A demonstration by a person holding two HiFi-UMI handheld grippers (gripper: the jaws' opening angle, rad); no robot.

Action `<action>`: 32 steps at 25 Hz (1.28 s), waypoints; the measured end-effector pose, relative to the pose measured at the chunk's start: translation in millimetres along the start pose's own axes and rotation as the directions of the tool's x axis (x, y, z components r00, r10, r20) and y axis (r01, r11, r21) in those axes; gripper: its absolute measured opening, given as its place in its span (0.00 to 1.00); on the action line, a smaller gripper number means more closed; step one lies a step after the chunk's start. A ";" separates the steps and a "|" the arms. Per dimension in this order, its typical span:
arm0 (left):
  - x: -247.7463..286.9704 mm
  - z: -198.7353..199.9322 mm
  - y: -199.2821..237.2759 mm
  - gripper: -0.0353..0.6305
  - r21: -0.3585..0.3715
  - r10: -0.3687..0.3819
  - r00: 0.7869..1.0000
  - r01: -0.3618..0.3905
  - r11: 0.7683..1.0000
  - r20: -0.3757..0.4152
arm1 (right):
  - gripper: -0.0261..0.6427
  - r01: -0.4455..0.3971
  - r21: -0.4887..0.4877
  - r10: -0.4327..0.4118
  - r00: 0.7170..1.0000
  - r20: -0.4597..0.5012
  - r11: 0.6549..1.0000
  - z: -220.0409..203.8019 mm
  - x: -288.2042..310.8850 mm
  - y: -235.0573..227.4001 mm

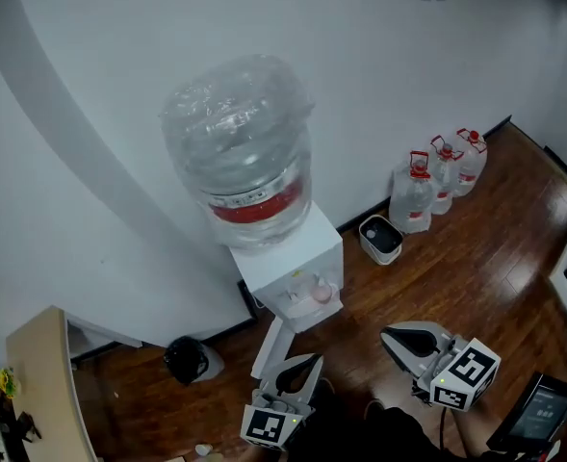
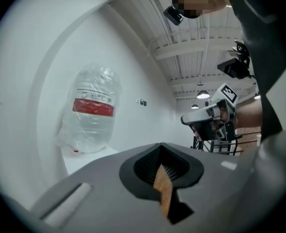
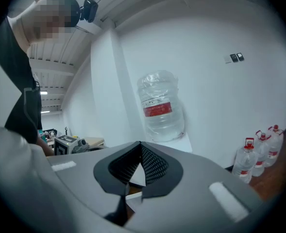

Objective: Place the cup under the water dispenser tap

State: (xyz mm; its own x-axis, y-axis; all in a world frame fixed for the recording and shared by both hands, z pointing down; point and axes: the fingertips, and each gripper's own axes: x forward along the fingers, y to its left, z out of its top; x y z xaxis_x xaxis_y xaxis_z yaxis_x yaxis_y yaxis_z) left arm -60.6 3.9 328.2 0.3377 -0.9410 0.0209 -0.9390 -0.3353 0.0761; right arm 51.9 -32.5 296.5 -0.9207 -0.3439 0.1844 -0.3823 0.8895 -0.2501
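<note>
A white water dispenser stands against the wall on the wooden floor, with a large clear bottle upended on top. Three spare bottles stand further along the wall. Both tools hang in front of the dispenser, apart from it: the left gripper has its fingers clenched on nothing, and the right gripper likewise. The small pinkish cup sits in the dispenser's recess below the taps
</note>
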 end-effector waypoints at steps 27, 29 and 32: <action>-139.6 65.3 -34.6 0.32 0.079 0.118 0.993 -0.117 0.990 -0.013 | 0.04 -0.008 -0.035 0.011 0.997 0.077 0.999 -7.9 -52.9 86.3; -145.7 64.7 -28.6 0.32 0.071 0.113 0.993 -0.112 0.991 -0.016 | 0.04 -0.007 -0.040 0.010 0.997 0.073 0.999 -7.5 -47.0 93.5; -152.2 68.3 -21.6 0.32 0.060 0.107 0.994 -0.107 0.992 0.005 | 0.04 -0.008 -0.050 0.011 0.997 0.070 0.999 -4.7 -38.7 101.7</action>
State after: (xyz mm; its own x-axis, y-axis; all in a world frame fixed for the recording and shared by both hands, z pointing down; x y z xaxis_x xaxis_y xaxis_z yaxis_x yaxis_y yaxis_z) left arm -96.1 151.2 255.3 0.2354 -0.9716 0.0240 -0.9719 -0.2351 0.0131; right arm 49.0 72.7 268.3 -0.9282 -0.3539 0.1148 -0.3706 0.9061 -0.2042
